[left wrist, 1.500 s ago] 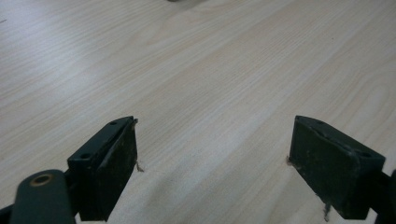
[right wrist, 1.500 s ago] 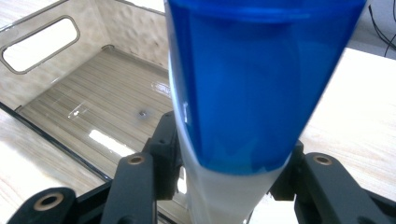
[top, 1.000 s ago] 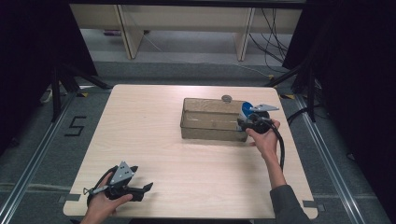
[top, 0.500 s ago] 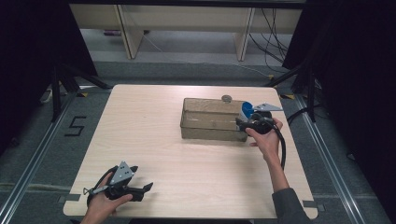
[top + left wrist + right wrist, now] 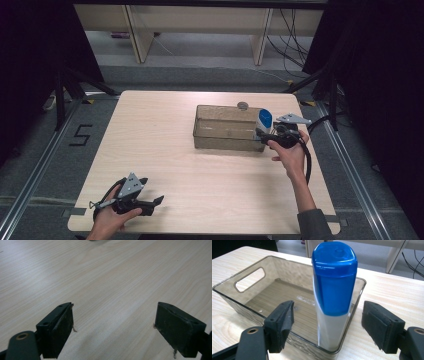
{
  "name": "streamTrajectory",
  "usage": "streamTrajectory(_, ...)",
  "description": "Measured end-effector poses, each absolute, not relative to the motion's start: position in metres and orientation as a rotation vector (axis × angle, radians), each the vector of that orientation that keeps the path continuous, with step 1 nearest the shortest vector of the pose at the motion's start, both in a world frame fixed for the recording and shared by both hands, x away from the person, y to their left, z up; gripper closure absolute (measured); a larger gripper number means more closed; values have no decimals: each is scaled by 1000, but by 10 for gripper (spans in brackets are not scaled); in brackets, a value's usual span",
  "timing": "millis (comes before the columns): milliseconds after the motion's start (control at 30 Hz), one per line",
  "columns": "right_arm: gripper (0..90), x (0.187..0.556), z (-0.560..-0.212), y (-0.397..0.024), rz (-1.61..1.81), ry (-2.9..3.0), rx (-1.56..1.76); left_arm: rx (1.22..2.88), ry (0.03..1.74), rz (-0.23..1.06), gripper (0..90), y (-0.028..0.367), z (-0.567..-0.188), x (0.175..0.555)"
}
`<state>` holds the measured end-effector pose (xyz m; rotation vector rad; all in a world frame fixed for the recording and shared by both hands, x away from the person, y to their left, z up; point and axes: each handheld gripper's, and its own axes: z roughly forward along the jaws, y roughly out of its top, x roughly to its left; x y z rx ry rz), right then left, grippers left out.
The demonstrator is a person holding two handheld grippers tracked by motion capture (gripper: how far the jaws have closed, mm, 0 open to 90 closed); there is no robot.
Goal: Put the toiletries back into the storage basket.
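Note:
A white bottle with a blue cap (image 5: 263, 120) (image 5: 334, 290) stands upright inside the clear smoky bin (image 5: 225, 141) (image 5: 287, 267), at the bin's right end against its wall. My right gripper (image 5: 260, 135) (image 5: 327, 325) sits just right of the bin. Its jaws have just been opening and now stand apart on either side of the bottle without touching it. My left gripper (image 5: 155, 202) (image 5: 113, 327) rests low over the bare wooden table (image 5: 150, 135) at the near left corner, open, with nothing between its jaws.
A small round grey object (image 5: 243, 105) lies on the table just behind the bin. The bin has a handle cut-out (image 5: 249, 280) in its far end. Table edges run close by the left hand and beyond the right hand.
The right gripper's jaws have opened off the bottle, which now stands free in the bin. The right hand has drawn back slightly to the right. The left hand has not moved.

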<state>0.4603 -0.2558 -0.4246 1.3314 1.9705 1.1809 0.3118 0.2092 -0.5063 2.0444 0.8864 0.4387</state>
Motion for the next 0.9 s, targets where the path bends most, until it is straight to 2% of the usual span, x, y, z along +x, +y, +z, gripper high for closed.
streamTrajectory(900,246,443,-418,-264,1222,1947,1313,2059,876,441,150,210,-506,312)
